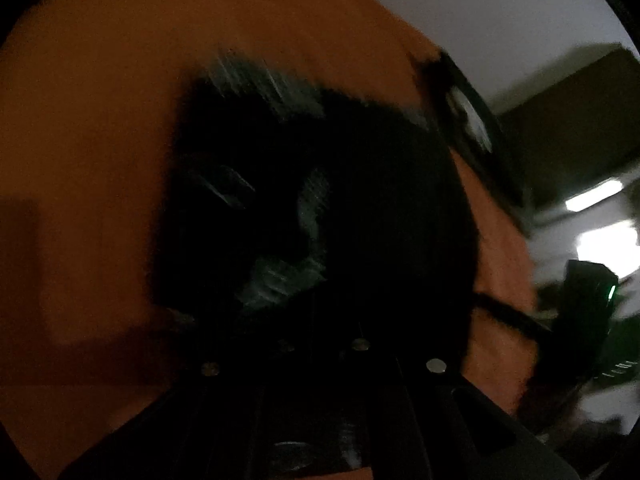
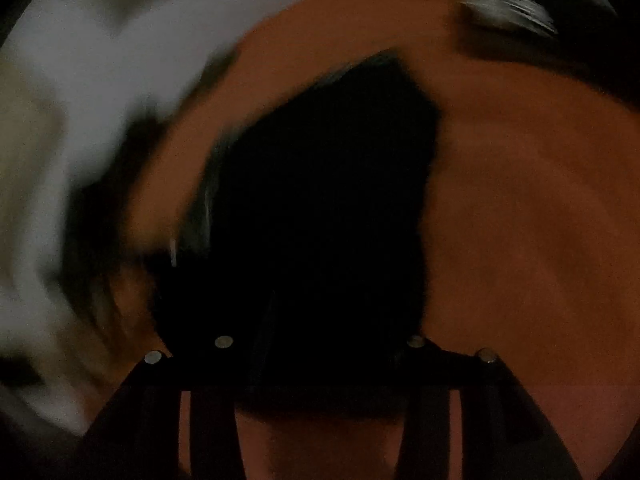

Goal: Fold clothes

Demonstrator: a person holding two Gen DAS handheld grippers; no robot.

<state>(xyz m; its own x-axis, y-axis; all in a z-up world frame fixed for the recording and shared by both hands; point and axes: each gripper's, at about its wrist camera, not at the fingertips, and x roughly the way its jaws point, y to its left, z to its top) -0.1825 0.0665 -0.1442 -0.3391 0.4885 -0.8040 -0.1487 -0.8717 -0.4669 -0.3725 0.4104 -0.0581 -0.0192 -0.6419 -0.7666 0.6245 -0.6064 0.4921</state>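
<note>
On the orange table [image 1: 100,160], a dark garment [image 1: 320,208] is seen bunched, folds indiscernible; both tongs' state cannot be told.

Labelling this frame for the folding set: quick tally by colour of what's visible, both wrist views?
Black: 1, dark crumpled fabric garment with faint pale streaks, lying on the surface
Orange: 1, flat orange surface under it
Black tools: 2, left tool and right tool, fingertips lost against the dark cloth
Total: 4
Background is too blurred to count.
</note>
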